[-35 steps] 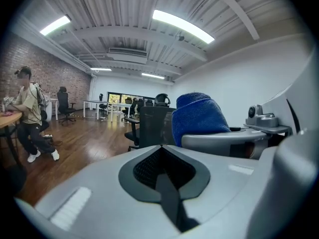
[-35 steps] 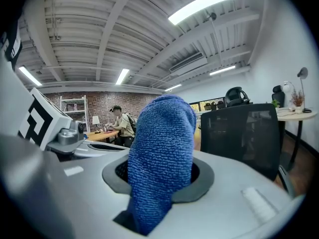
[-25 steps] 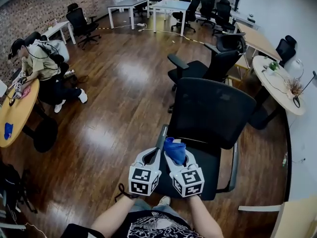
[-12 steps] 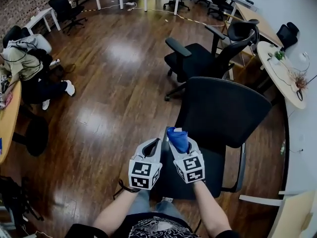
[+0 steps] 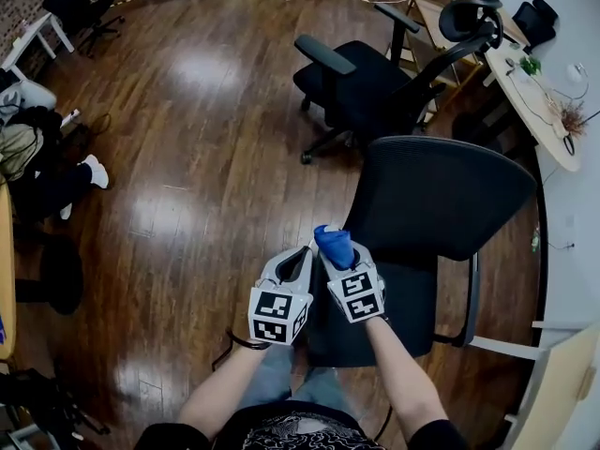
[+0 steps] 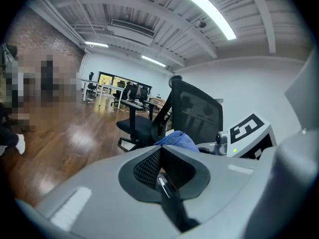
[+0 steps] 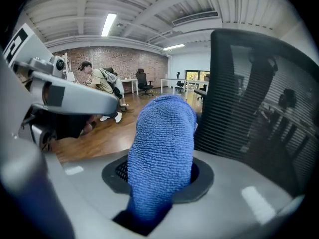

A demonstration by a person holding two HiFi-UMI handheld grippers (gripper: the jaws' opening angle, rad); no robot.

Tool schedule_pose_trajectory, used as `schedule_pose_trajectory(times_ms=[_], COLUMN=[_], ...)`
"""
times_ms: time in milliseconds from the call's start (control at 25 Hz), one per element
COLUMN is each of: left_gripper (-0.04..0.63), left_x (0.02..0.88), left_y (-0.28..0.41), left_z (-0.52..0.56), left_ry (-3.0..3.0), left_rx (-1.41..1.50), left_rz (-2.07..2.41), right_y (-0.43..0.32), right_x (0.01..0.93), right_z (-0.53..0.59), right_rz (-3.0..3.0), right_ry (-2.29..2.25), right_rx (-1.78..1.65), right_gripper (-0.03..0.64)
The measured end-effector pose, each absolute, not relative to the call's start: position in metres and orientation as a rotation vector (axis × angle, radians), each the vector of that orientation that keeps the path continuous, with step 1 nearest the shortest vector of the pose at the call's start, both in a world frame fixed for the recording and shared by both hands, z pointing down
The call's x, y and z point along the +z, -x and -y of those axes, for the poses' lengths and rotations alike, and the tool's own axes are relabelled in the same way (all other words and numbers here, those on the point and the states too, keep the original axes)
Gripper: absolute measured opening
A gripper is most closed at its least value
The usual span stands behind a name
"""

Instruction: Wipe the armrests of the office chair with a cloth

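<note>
The right gripper (image 5: 343, 261) is clamped on the blue cloth (image 5: 334, 243), which sticks up out of its jaws in a thick fold (image 7: 162, 148). The left gripper (image 5: 302, 256) sits just beside it, jaws closed together with nothing between them (image 6: 160, 151). Both hang over the near edge of the chair's (image 5: 441, 195) seat, close in front of the mesh back. Whether the cloth touches the armrest on that side I cannot tell, as the grippers cover it. The other armrest (image 5: 472, 293) shows at the seat's opposite edge, well apart from the cloth. A second chair (image 5: 361, 78) stands behind on the wooden floor (image 5: 206, 157).
</note>
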State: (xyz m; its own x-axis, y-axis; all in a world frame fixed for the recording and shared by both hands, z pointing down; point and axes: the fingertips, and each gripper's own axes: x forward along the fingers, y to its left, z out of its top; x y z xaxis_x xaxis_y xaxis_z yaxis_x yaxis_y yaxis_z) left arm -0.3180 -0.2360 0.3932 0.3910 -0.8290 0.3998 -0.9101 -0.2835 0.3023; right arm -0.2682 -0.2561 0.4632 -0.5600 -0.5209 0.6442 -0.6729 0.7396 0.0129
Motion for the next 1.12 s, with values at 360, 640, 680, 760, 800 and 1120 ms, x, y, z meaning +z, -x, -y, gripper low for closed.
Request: schedule_pose_trajectory(times_ms=[360,640,680,760,800,1120], left_gripper=[0.005,0.005,0.005,0.005,0.005,0.005], left_x=[0.427,0.442,0.442,0.443,0.445,0.461], left_y=[0.322,0.321,0.320,0.318,0.318,0.304], left_z=[0.239,0.230,0.230,0.228,0.226,0.190], left_ry=[-2.187,-2.176,-2.175,-2.173,-2.170,-2.119], left_rx=[0.318,0.336,0.335,0.335,0.337,0.368], left_rz=[1.359,1.316,1.317,1.323,1.326,1.331], right_y=[0.273,0.275,0.273,0.271,0.269,0.262], right_x=[0.522,0.530,0.529,0.529,0.529,0.529], right_z=[0.260,0.257,0.256,0.253,0.249,0.203], right_rz=[2.170,2.147,2.147,2.149,2.150,2.174], right_ry=[-0.840,-0.849,-0.848,-0.839,-0.833,-0.778], right_rx=[0.365,0.397,0.397,0.397,0.398,0.415], right_gripper=[0.132,0.133,0.133,0.133,0.133,0.133])
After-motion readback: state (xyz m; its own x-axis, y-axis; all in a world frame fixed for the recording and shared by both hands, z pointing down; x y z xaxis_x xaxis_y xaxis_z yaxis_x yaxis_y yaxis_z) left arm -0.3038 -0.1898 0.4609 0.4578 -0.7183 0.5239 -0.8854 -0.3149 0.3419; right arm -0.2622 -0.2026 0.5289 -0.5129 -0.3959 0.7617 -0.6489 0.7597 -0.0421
